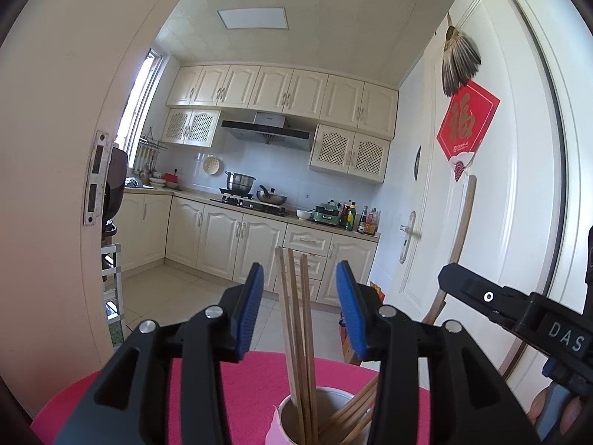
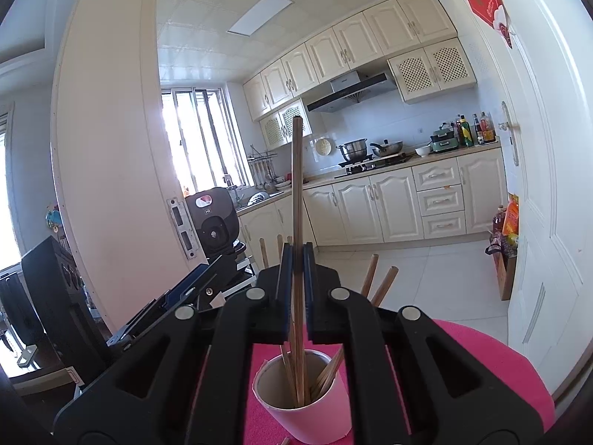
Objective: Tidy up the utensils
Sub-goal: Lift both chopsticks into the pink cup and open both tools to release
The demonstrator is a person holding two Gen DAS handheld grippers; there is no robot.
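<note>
Chopsticks (image 1: 296,319) stand in a pink cup (image 2: 307,404) near the round edge of the pink-covered counter (image 2: 481,363). Left hand-held gripper (image 1: 300,307) is released, pads clear either side of three. Right hand-held gripper (image 2: 296,282) clenches one upright chopstick (image 2: 297,185). Cup's base is cut off.

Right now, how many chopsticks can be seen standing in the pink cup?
6: one chopstick pinched by the right tool; three upright chopsticks inside the open left tool; two leaning chopsticks on the cup's right. Others may be hidden.
</note>
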